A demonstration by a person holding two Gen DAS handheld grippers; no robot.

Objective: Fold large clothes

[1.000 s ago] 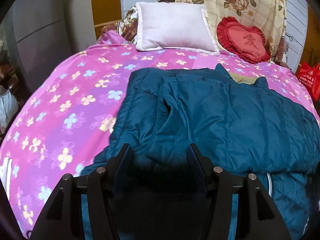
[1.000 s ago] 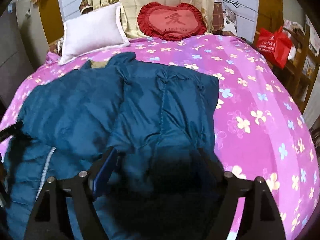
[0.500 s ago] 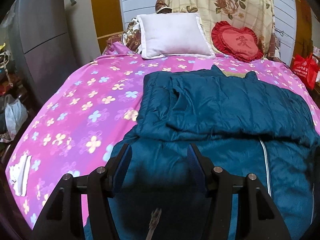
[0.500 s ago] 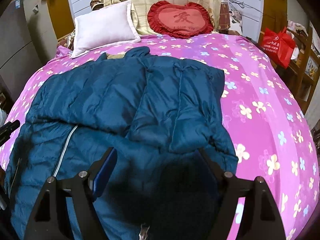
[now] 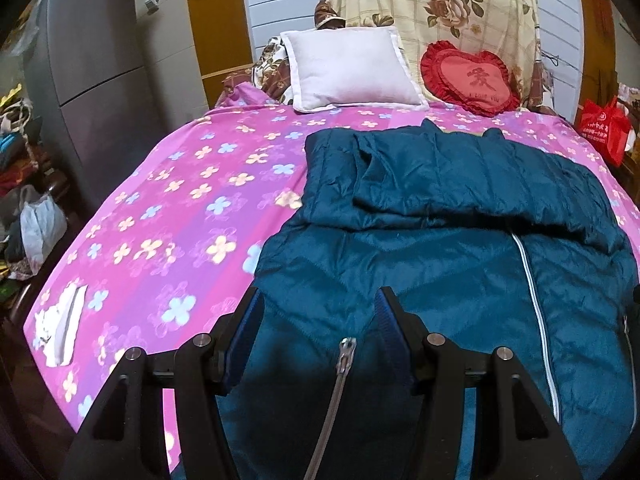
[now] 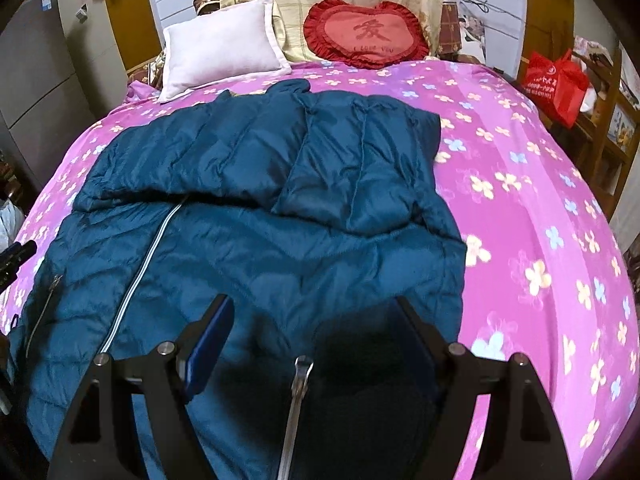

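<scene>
A dark teal padded jacket (image 5: pixel 440 260) (image 6: pixel 260 240) lies flat on the pink flowered bedspread (image 5: pixel 168 208) (image 6: pixel 540 200), collar toward the pillows. Both sleeves are folded across its chest. Its white front zip (image 5: pixel 532 288) (image 6: pixel 148 256) runs down the lower half. My left gripper (image 5: pixel 320 306) hovers open over the jacket's lower left part, a pocket zip (image 5: pixel 340 368) below the gap. My right gripper (image 6: pixel 312 308) stands open over the lower right part, above another pocket zip (image 6: pixel 298 380). Neither holds any cloth.
A white pillow (image 5: pixel 348 68), a red heart cushion (image 5: pixel 472 78) and a flowered quilt (image 5: pixel 440 0) stand at the head of the bed. A grey cabinet (image 5: pixel 92 80) and bags are on the left. A red bag (image 6: pixel 556 84) and a wooden shelf (image 6: pixel 604 148) are on the right. A white item (image 5: pixel 60 332) lies at the near left corner.
Both grippers have drawn back toward the foot of the bed, so more of the jacket's lower half and its pocket zips show. The jacket has stayed put.
</scene>
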